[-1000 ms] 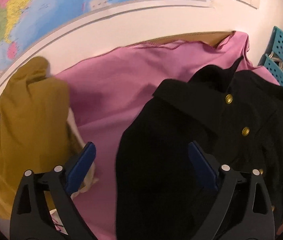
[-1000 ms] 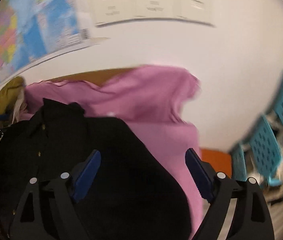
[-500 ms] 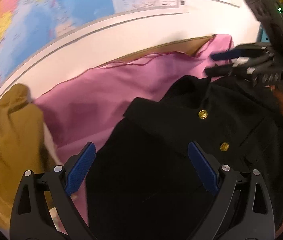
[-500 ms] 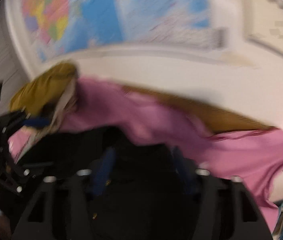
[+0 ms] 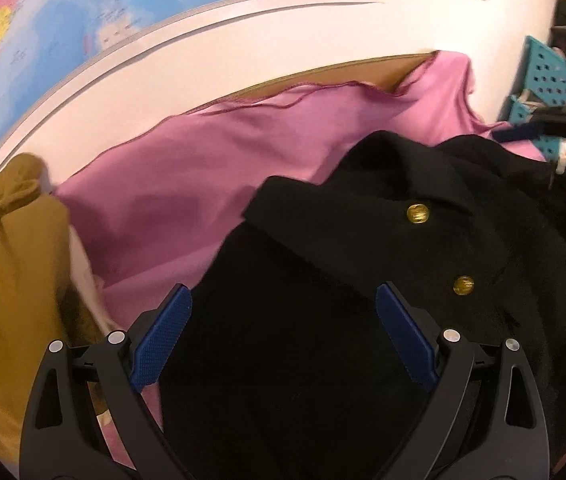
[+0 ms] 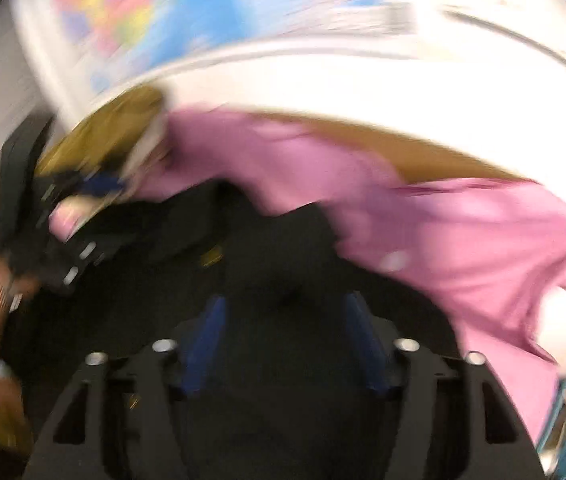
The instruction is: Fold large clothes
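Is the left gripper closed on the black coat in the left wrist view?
No, the left gripper stands wide open above the black coat, its blue pads apart and gripping nothing.

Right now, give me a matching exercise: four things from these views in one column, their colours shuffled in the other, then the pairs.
Things:
1. coat
2. spread cloth
3. coat buttons
4. crate

Colours:
A. pink
B. teal
C. black
D. gold

Pairs: 1-C, 2-A, 3-D, 4-B

black coat (image 5: 323,320): 1 | gold buttons (image 5: 418,213): 2 | pink cloth (image 5: 211,184): 1 | mustard garment (image 5: 11,264): 1
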Motion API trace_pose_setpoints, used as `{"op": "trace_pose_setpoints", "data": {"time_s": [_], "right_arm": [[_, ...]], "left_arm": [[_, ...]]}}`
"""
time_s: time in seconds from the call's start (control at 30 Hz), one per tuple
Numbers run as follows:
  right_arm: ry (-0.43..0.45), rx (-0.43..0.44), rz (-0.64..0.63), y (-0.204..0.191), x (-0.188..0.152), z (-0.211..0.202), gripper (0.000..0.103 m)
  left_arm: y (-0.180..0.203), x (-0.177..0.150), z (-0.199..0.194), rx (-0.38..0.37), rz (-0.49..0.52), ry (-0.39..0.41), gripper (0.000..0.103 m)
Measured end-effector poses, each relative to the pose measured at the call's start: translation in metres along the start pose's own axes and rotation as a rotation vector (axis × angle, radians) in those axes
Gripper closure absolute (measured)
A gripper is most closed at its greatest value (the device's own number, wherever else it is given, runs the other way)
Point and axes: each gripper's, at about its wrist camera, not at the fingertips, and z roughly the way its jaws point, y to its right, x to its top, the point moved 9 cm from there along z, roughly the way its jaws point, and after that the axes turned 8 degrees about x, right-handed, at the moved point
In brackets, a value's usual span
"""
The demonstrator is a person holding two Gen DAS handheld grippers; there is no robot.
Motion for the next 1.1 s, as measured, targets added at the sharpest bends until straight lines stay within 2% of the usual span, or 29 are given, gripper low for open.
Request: {"op": "trace_pose_setpoints", "data": {"time_s": [0.03, 0.07, 0.1, 0.2, 0.27, 0.33, 0.43, 0.5, 0.53, 0.57, 0.6, 0.67, 0.7, 0.77, 0.8, 0.83, 0.87, 0.9, 0.93, 1.0, 1.03, 1.1], "right_arm": [[0.016, -0.039, 0.042, 0.016, -0.001, -0.008, 0.04], [0.024, -0.069, 0.066, 0.027, -0.004, -0.015, 0.036], [0.036, -0.103, 0.112, 0.046, -0.013, -0.027, 0.027], [0.016, -0.179, 0.219, 0.09, -0.046, -0.048, 0.021], [-0.008, -0.157, 0.268, 0.103, -0.066, -0.053, 0.02], [-0.038, -0.097, 0.302, 0.105, -0.087, -0.051, 0.02], [-0.055, -0.056, 0.307, 0.101, -0.096, -0.039, 0.021], [-0.054, -0.032, 0.284, 0.095, -0.096, -0.033, 0.038], [-0.056, -0.084, 0.243, 0.092, -0.095, -0.029, 0.047], [-0.064, -0.117, 0.212, 0.091, -0.095, -0.029, 0.081], [-0.063, -0.118, 0.208, 0.088, -0.095, -0.029, 0.098], [-0.039, -0.145, 0.206, 0.086, -0.091, -0.031, 0.099], [-0.02, -0.173, 0.181, 0.083, -0.089, -0.037, 0.099], [0.025, -0.17, 0.185, 0.078, -0.082, -0.046, 0.099], [0.058, -0.183, 0.187, 0.078, -0.078, -0.056, 0.1], [0.112, -0.198, 0.189, 0.077, -0.07, -0.071, 0.1], [0.147, -0.2, 0.189, 0.076, -0.064, -0.081, 0.1], [0.174, -0.21, 0.186, 0.074, -0.06, -0.091, 0.1], [0.214, -0.242, 0.164, 0.072, -0.051, -0.107, 0.1], [0.278, -0.31, 0.128, 0.067, -0.036, -0.13, 0.1], [0.339, -0.35, 0.106, 0.062, -0.025, -0.15, 0.1], [0.391, -0.382, 0.116, 0.066, -0.016, -0.171, 0.1]], "left_arm": [[-0.005, -0.002, 0.0, 0.015, -0.001, 0.001, 0.011], [-0.011, -0.004, -0.002, 0.032, -0.004, 0.0, 0.011], [-0.019, -0.009, -0.003, 0.039, -0.014, -0.004, 0.011], [-0.038, -0.022, -0.005, 0.059, -0.034, -0.019, 0.01], [-0.047, -0.032, -0.004, 0.066, -0.037, -0.037, 0.008], [-0.055, -0.044, -0.001, 0.062, -0.04, -0.062, 0.008], [-0.058, -0.056, 0.003, 0.032, -0.041, -0.09, 0.006], [-0.056, -0.062, 0.002, 0.034, -0.019, -0.094, 0.006], [-0.055, -0.065, 0.003, 0.034, -0.018, -0.1, 0.006], [-0.053, -0.068, 0.005, 0.023, -0.015, -0.109, 0.006], [-0.048, -0.073, 0.007, -0.012, -0.008, -0.132, 0.006], [-0.045, -0.08, 0.01, -0.026, -0.012, -0.145, 0.006], [-0.045, -0.081, 0.013, -0.033, -0.017, -0.149, 0.01], [-0.043, -0.084, 0.015, -0.053, -0.034, -0.161, 0.04], [-0.041, -0.084, 0.019, -0.072, -0.051, -0.178, 0.066], [-0.04, -0.083, 0.021, -0.078, -0.068, -0.182, 0.079], [-0.039, -0.08, 0.019, -0.074, -0.07, -0.172, 0.085], [-0.04, -0.075, 0.017, -0.028, -0.062, -0.152, 0.098], [-0.042, -0.068, 0.013, 0.006, -0.061, -0.134, 0.098], [-0.042, -0.047, -0.002, 0.013, -0.084, -0.069, 0.098], [-0.042, -0.038, -0.008, 0.022, -0.087, -0.044, 0.098], [-0.043, -0.014, -0.028, 0.022, -0.106, 0.029, 0.098]]}}
